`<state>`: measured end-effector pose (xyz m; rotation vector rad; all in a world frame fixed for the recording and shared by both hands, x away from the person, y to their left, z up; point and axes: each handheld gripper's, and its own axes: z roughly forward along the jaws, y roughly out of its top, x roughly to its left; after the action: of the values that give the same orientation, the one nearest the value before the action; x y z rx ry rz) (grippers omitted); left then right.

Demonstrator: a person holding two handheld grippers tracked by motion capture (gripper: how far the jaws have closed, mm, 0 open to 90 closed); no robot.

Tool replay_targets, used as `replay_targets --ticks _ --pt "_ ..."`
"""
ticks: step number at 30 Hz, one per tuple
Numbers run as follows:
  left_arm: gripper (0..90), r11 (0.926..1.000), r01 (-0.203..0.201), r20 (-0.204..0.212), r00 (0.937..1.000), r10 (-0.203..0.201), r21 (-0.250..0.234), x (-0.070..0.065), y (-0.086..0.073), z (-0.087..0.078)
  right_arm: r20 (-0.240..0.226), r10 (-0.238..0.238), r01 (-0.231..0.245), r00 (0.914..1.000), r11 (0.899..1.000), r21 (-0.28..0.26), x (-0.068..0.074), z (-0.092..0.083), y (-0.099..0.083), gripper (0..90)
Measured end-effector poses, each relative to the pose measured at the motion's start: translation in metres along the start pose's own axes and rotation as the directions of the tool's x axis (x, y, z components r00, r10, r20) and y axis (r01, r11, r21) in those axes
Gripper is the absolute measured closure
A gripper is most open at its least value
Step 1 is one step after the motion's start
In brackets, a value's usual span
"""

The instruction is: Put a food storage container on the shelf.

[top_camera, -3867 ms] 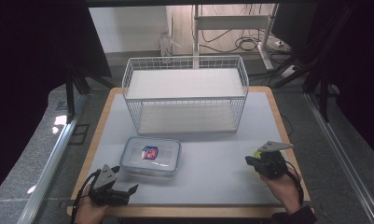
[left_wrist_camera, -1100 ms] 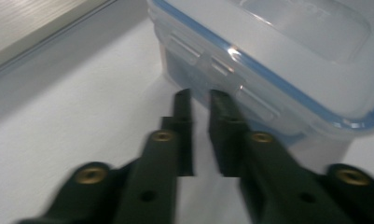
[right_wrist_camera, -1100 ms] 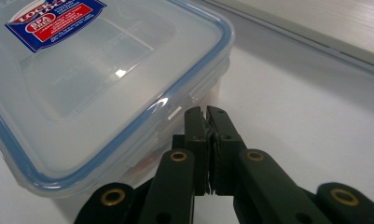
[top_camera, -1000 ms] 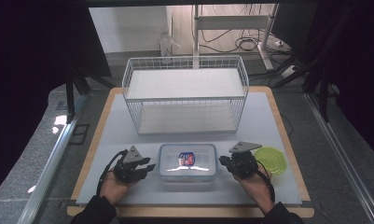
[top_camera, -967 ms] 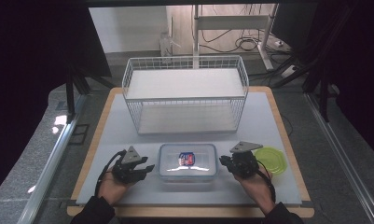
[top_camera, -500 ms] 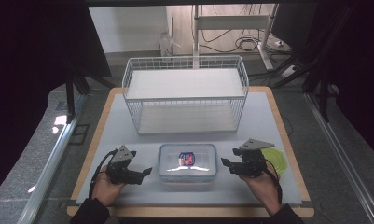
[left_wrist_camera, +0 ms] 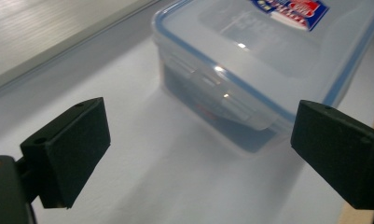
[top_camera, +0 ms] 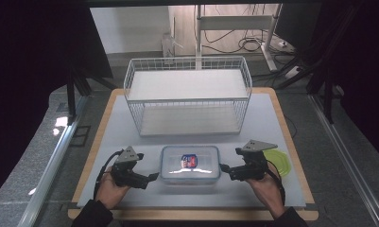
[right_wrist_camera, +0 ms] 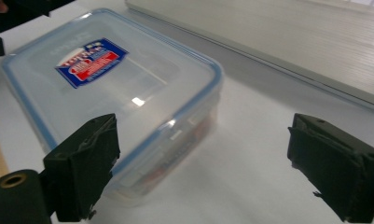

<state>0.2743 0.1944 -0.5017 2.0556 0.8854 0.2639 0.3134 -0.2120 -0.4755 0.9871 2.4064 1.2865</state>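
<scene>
A clear plastic container (top_camera: 190,164) with a blue-sealed lid and a red and blue label rests at the table's front middle. My left gripper (top_camera: 151,176) lies just off its left end and points at it. Its jaws have just been opening and now stand wide, with nothing between the pads. In the left gripper view the container's latch end (left_wrist_camera: 231,93) sits ahead of the open gripper (left_wrist_camera: 198,149). My right gripper (top_camera: 223,168) mirrors this at the right end. Its jaws have also just been opening, and the container (right_wrist_camera: 110,79) lies in front of the gripper (right_wrist_camera: 208,163), untouched.
A white wire basket shelf (top_camera: 187,94) stands across the back half of the table. A green round lid (top_camera: 280,163) lies at the front right, beside my right hand. The table's wooden front edge (top_camera: 192,215) runs just below both hands.
Both grippers' jaws have opened, and each gripper has drawn back a little from the container's ends. The container has stayed where it was.
</scene>
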Motion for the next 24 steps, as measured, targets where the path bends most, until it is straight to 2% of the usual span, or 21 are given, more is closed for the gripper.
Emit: replay_targets --ticks 4,7,10,12,16,19,22,24 --pt "2.7 0.9999 0.010 0.055 0.9984 -0.009 -0.008 -0.001 0.006 0.005 -0.037 -0.009 0.010 0.9993 1.000 0.013 0.005 0.005 0.002 6.8" --pt "1.9 0.9997 0.022 0.071 0.9972 -0.022 -0.001 0.000 0.008 0.010 -0.065 -0.002 0.003 0.9979 1.000 0.021 0.009 0.010 0.004 6.7" --pt "1.4 0.9992 0.040 0.093 0.9948 -0.041 0.007 0.003 0.009 0.017 -0.073 0.006 -0.003 0.9973 0.999 0.038 0.012 0.014 0.005 3.7" --pt "0.8 0.9984 0.054 0.106 0.9928 -0.056 0.017 0.004 0.009 0.021 -0.070 0.023 -0.019 0.9973 0.998 0.062 0.013 0.018 0.004 0.8" --pt "0.0 0.9973 0.070 0.124 0.9896 -0.072 0.019 0.006 0.010 0.025 -0.104 0.043 -0.031 0.9936 0.993 0.117 0.014 0.026 0.003 0.0" --pt "0.0 0.9957 0.089 0.167 0.9816 -0.092 0.026 0.009 0.011 0.031 -0.132 0.064 -0.043 0.9892 0.987 0.153 0.014 0.032 0.004 0.0" --pt "0.0 0.9941 0.101 0.224 0.9685 -0.108 0.040 0.012 0.012 0.038 -0.174 0.106 -0.073 0.9790 0.980 0.183 0.012 0.039 0.006 0.0" --pt "0.0 0.9927 0.112 0.257 0.9590 -0.119 0.045 0.012 0.013 0.043 -0.205 0.141 -0.098 0.9686 0.974 0.203 0.010 0.045 0.007 0.4"
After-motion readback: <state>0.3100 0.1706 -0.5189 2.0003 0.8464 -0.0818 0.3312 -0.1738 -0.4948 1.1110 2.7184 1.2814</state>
